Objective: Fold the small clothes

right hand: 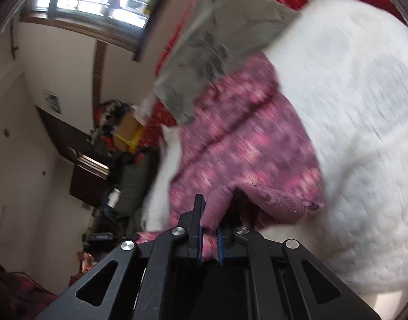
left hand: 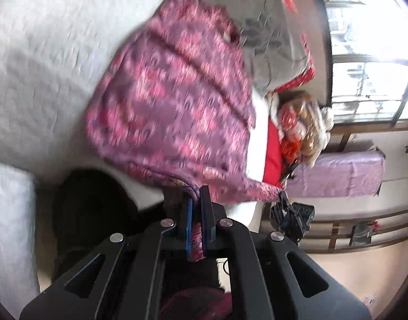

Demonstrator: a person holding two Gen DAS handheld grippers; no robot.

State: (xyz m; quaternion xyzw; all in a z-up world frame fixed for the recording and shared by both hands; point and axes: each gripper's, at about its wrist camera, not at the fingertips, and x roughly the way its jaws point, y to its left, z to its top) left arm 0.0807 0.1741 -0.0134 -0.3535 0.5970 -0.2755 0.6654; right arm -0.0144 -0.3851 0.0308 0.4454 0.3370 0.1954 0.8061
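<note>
A small pink and purple patterned garment (left hand: 174, 101) hangs lifted over a white quilted bed (left hand: 43, 61). My left gripper (left hand: 196, 197) is shut on its hem, with cloth pinched between the blue pads. In the right wrist view the same garment (right hand: 244, 146) stretches away from my right gripper (right hand: 209, 221), which is shut on another edge of the cloth. The right gripper also shows in the left wrist view as a dark shape (left hand: 292, 216) holding the garment's corner. Both views are blurred.
A grey cloth (left hand: 265, 34) lies on the bed (right hand: 364, 106) behind the garment, beside red bedding (left hand: 305, 74). Windows (left hand: 369, 53) stand beyond the bed. A dark round object (left hand: 91, 213) sits below the bed edge. A dark cabinet (right hand: 81, 165) and clutter line the wall.
</note>
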